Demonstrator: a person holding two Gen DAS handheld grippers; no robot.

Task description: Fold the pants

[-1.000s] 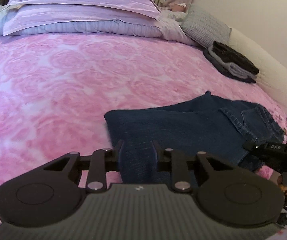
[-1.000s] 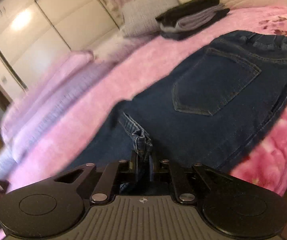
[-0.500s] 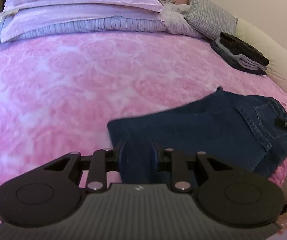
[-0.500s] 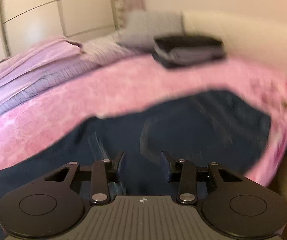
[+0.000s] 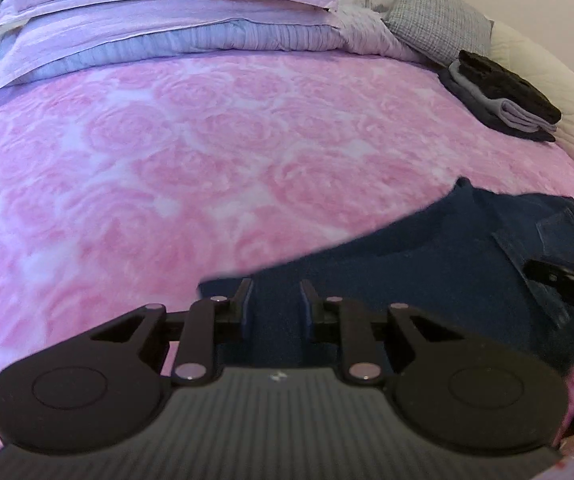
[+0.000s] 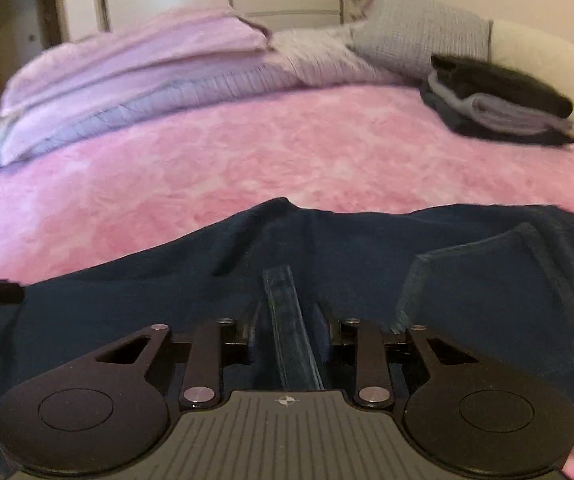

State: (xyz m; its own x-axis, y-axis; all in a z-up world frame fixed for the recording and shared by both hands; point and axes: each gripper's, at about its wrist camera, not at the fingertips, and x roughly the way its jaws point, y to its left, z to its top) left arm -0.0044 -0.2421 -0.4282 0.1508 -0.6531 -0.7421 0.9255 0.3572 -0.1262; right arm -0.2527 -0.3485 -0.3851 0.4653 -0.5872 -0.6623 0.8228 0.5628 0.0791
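1. Dark blue jeans [image 5: 427, 264] lie folded on a pink rose-patterned bed [image 5: 207, 152], at the 5 o'clock side of the left wrist view.
2. The left gripper [image 5: 275, 300] hangs over the jeans' edge, jaws parted with denim between them.
3. The right gripper [image 6: 289, 320] has its jaws released, straddling a raised seam [image 6: 283, 292].
4. Folded clothes [image 6: 499, 100] are stacked at 2 o'clock, beside a grey pillow [image 6: 419, 32].

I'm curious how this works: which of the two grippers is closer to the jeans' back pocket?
Right. The right gripper sits over the jeans just beside the back pocket; the left gripper is at the far folded end.
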